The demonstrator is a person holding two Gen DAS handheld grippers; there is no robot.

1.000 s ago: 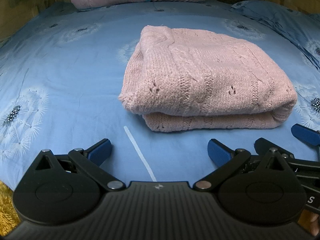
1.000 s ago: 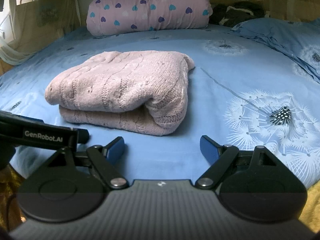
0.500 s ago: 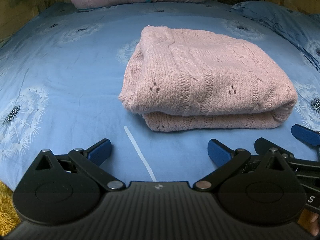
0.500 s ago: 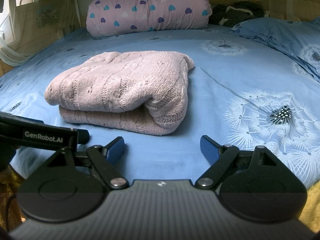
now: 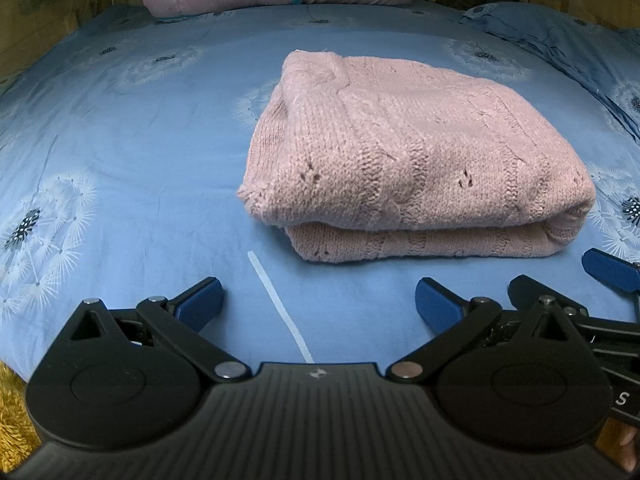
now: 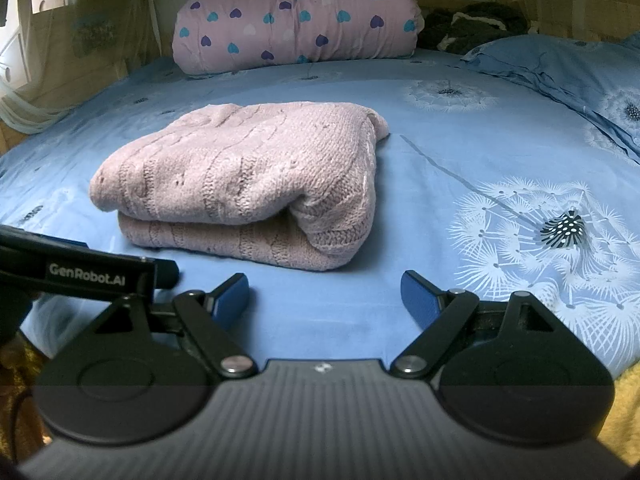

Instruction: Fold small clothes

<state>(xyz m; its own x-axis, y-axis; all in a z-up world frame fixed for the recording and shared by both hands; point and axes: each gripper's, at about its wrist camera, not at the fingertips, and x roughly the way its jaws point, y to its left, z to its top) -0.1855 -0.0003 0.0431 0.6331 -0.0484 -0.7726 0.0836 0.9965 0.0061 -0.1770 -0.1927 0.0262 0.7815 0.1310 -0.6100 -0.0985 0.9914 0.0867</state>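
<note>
A pink knitted sweater [image 5: 412, 164] lies folded in a thick bundle on the blue bed sheet [image 5: 120, 128]; it also shows in the right wrist view [image 6: 248, 180]. My left gripper [image 5: 318, 300] is open and empty, a short way in front of the sweater's near edge. My right gripper [image 6: 324, 294] is open and empty, just in front of the sweater's folded right corner. The right gripper's blue fingertips [image 5: 604, 268] show at the right edge of the left wrist view. The left gripper's body [image 6: 80, 272] shows at the left of the right wrist view.
A pink rolled quilt with hearts [image 6: 296, 24] lies at the head of the bed. A blue pillow [image 6: 560, 64] lies at the back right, with dark clothing [image 6: 476, 24] behind it. A yellow fuzzy rug [image 5: 12, 408] lies below the bed's near edge.
</note>
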